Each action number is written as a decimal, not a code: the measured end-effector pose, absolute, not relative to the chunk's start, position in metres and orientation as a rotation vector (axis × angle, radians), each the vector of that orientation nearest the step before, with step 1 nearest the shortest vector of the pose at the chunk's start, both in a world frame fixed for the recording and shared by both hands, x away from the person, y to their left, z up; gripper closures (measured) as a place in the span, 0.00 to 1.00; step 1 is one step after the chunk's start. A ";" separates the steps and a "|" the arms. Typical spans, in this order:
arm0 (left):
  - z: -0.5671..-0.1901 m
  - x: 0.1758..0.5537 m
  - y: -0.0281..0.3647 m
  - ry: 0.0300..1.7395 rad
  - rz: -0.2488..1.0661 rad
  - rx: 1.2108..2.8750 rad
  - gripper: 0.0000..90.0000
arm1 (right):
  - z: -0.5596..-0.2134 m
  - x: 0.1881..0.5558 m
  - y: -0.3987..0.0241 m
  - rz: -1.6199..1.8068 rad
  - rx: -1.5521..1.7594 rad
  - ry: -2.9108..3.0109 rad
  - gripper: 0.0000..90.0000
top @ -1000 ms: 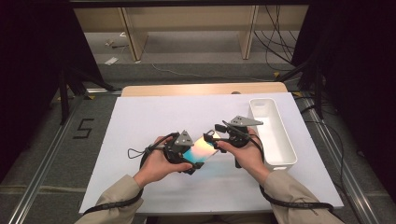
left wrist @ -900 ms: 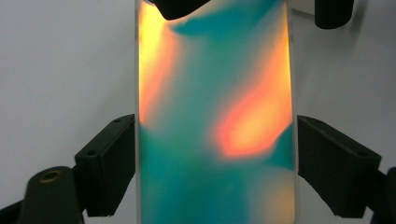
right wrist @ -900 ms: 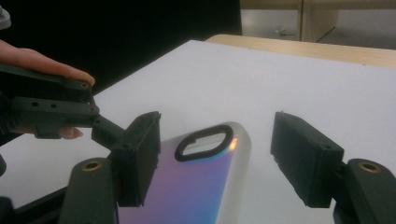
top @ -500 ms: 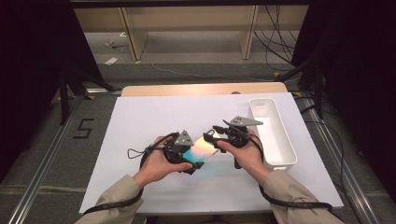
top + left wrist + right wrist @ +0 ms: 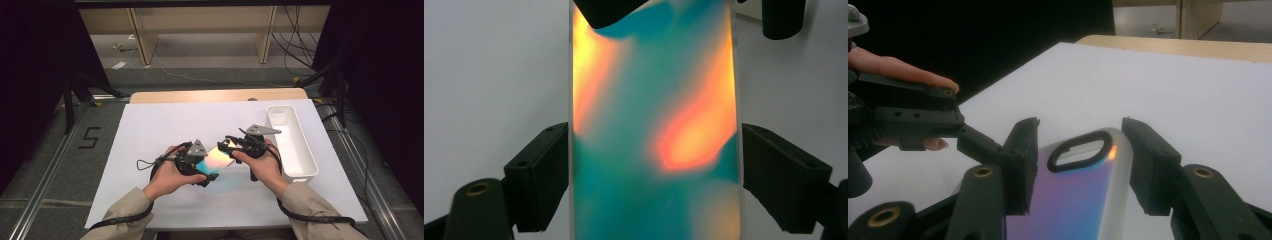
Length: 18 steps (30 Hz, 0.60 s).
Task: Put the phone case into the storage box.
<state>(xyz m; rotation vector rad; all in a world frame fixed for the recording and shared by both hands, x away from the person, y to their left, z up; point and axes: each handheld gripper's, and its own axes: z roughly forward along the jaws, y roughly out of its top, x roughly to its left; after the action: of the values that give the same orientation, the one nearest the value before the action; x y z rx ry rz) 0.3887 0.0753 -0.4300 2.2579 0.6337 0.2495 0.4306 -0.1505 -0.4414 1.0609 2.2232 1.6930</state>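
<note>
Phone case (image 5: 216,159) clamped across its sides by left gripper (image 5: 197,162); right gripper (image 5: 1079,165) jaws just narrowing around camera end, not yet touching; best centred before squeezing.

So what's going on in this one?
A person at a white table holds an iridescent phone case between two handheld claws. The left claw grips it across its long sides. The right claw straddles the end with the camera cutout; its jaws have just been closing, with a small gap showing at one pad. A white bin sits at the right.
</note>
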 end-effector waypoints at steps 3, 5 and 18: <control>-0.430 0.389 0.075 0.634 0.248 2.256 0.19 | -0.441 0.430 -0.150 1.694 1.067 2.223 0.57; -0.430 0.389 0.075 0.635 0.249 2.256 0.19 | -0.441 0.431 -0.150 1.699 1.071 2.220 0.58; -0.430 0.388 0.075 0.631 0.275 2.258 0.19 | -0.440 0.431 -0.151 1.730 1.126 2.192 0.63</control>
<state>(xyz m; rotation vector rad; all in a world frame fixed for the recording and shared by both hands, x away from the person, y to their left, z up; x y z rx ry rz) 0.3883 0.0751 -0.4304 2.2578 0.6307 0.2755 0.4310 -0.1513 -0.4402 1.1257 2.1917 1.7297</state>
